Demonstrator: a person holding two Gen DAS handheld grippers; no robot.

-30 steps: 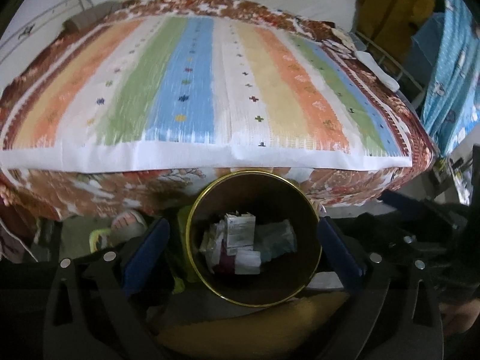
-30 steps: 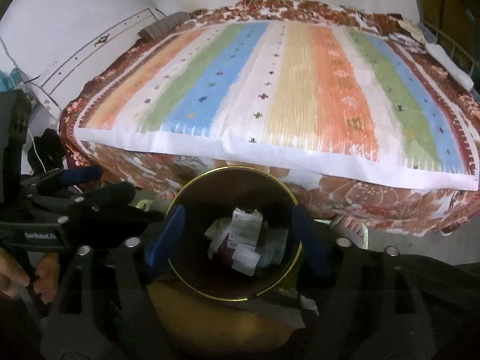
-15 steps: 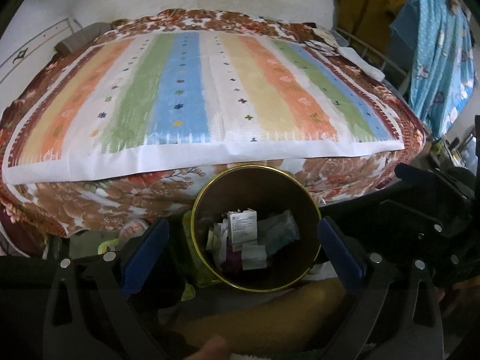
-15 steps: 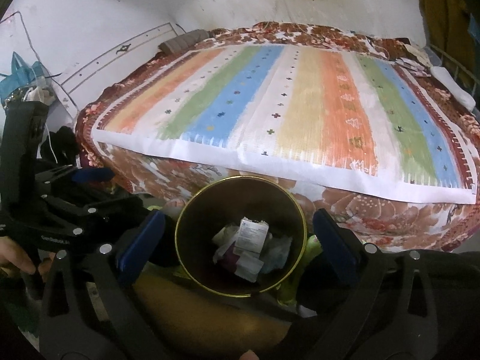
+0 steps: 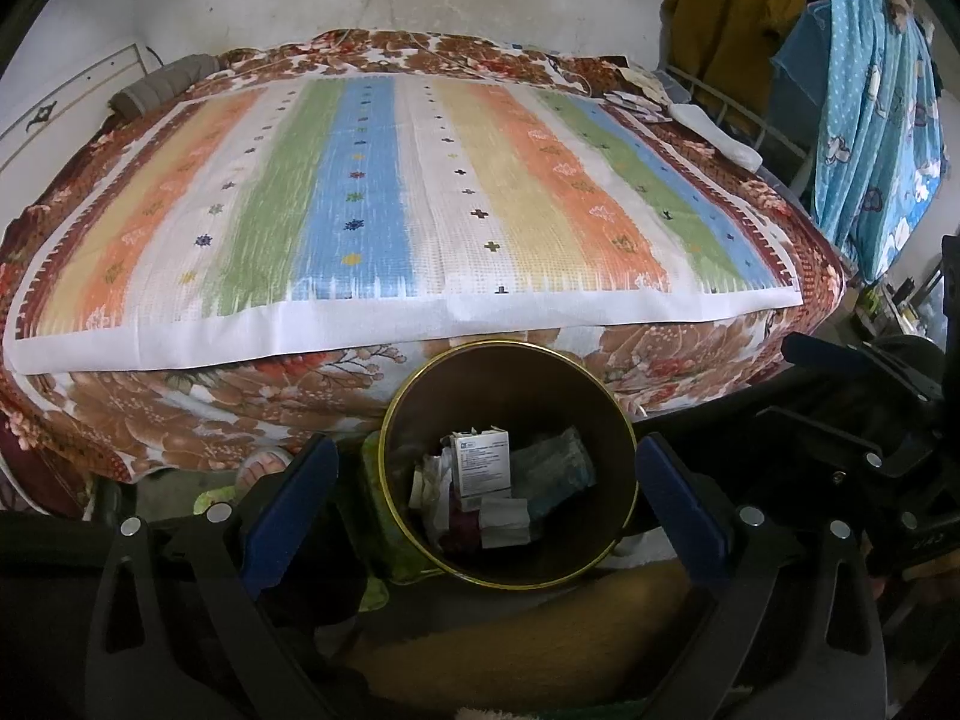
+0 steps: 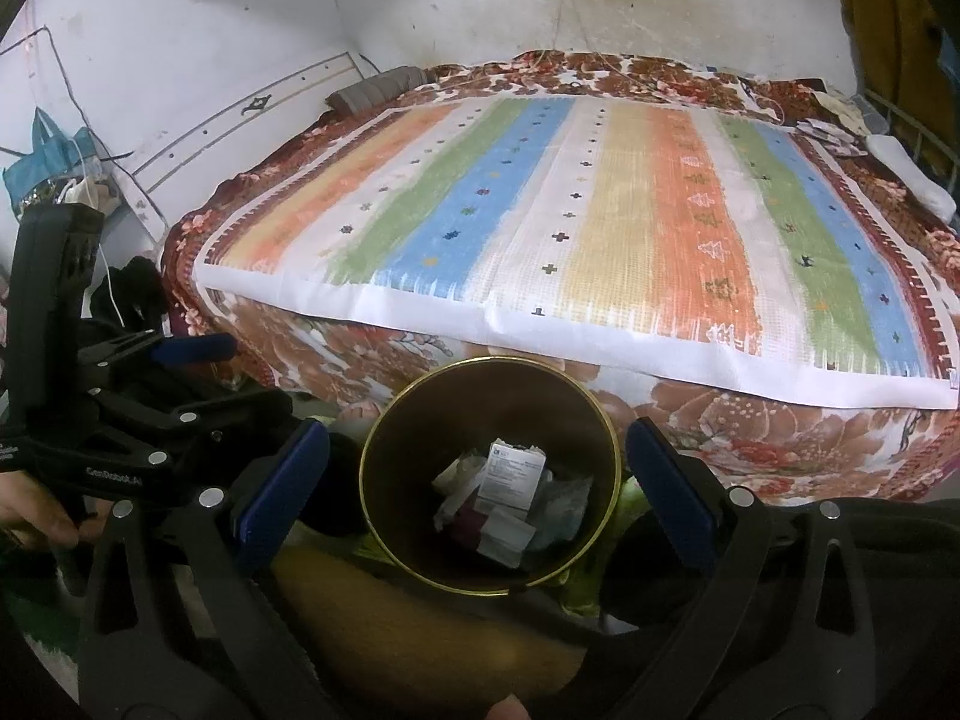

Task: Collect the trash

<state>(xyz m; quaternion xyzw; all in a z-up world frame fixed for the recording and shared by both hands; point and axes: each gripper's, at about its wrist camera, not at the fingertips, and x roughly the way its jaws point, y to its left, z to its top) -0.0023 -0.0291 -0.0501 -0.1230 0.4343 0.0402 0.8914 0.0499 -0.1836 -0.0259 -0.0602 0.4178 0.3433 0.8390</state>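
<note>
Below bed (image 5: 396, 228) edge: gold-rimmed bin (image 5: 509, 360), carton (image 5: 480, 461) and wrappers (image 5: 552, 468) inside. Left gripper (image 5: 480, 480) and right gripper (image 6: 474, 474) gape wide above it, both empty.

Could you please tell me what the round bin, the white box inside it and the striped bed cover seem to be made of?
The bin looks like dark metal or hard plastic, with a shiny gold rim; which one is unclear. The white box seems printed cardboard: flat faces, sharp folded edges. The striped cover appears to be woven cloth with a matte, grid-like texture.
</note>
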